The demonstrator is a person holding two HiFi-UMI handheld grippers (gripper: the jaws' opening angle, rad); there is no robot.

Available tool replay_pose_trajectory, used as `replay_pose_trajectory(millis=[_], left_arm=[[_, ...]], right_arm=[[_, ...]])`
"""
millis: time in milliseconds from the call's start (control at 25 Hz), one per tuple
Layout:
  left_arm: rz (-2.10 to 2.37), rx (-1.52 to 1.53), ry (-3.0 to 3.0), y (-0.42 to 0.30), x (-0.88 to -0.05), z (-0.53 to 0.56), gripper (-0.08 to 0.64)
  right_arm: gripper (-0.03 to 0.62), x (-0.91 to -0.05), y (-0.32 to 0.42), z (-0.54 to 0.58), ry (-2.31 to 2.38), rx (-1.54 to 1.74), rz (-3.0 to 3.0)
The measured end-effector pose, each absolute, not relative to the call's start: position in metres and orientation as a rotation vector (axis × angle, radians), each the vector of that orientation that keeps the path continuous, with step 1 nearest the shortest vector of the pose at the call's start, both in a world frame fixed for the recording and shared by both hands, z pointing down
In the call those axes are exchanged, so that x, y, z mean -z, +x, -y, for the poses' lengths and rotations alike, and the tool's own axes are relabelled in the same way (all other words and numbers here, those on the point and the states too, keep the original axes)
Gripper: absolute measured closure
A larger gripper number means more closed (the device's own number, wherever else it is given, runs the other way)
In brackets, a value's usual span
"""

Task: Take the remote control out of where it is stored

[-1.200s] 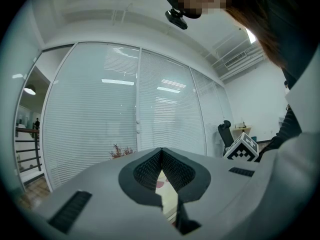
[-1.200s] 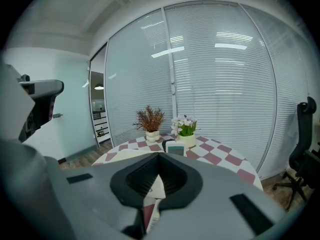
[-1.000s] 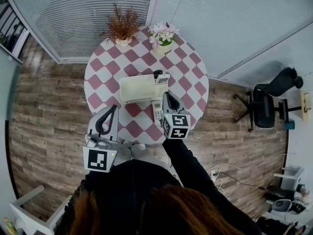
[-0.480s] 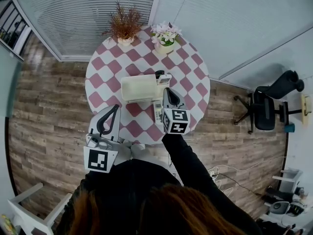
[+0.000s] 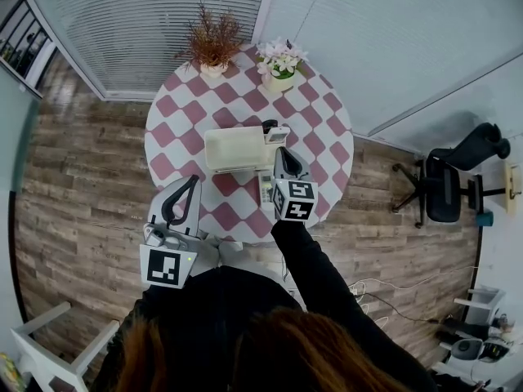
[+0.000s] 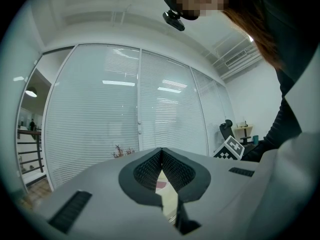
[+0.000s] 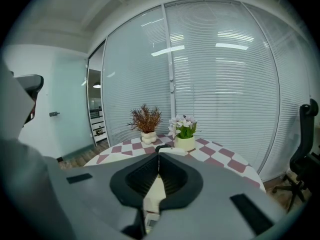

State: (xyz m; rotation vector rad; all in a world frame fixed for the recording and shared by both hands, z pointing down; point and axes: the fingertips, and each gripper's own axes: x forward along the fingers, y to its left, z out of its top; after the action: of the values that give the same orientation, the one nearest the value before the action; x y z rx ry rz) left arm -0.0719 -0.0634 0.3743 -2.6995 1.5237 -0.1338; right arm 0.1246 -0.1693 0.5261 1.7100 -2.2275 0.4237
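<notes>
Both grippers clenched, empty.
Left gripper (image 5: 193, 180) waits; right gripper (image 5: 281, 151) should spread its jaws squarely over the remote (image 5: 265, 188) beside the box (image 5: 231, 148).

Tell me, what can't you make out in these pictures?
- Remote control: head view, buttons too small to read.
- White box: right gripper view, mostly hidden behind the right gripper, which is shut.
- Table: left gripper view, only a sliver shows past the left gripper.
- Dark thing behind the box: head view, too small to name.
</notes>
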Motion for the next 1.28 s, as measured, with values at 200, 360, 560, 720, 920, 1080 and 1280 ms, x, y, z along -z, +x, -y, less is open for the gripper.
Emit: replay_pose_trajectory(millis=[200, 360, 560, 720, 920, 1080, 1280], left_arm=[[-1.531, 0.140, -2.694, -0.074, -0.375, 0.064, 0.554], [-1.543, 0.146, -2.690, -0.076, -0.376, 0.065, 0.554], [-1.549, 0.156, -2.690, -0.076, -0.377, 0.068, 0.554], [-1.551, 0.161, -2.691, -0.076, -0.379, 0.070, 0.554], [-1.561, 0.173, -2.689, -0.076, -0.381, 0.073, 0.554], [-1.574, 0.176, -2.689, -0.078, -0.382, 0.075, 0.554], [-1.578, 0.189, -2.681, -0.080, -0.383, 0.078, 0.554]], right_arm=[[0.575, -0.535, 0.126, 0.180, 1.713, -0.431, 2.213], [0.574, -0.543, 0.126, 0.188, 1.709, -0.452, 2.203], [0.534, -0.555, 0.125, 0.195, 1.690, -0.490, 2.190], [0.429, -0.561, 0.124, 0.200, 1.691, -0.515, 2.178], [0.364, -0.567, 0.126, 0.207, 1.715, -0.561, 2.182], [0.340, -0.572, 0.131, 0.212, 1.755, -0.593, 2.170], [0.310, -0.578, 0.134, 0.219, 1.745, -0.573, 2.145]])
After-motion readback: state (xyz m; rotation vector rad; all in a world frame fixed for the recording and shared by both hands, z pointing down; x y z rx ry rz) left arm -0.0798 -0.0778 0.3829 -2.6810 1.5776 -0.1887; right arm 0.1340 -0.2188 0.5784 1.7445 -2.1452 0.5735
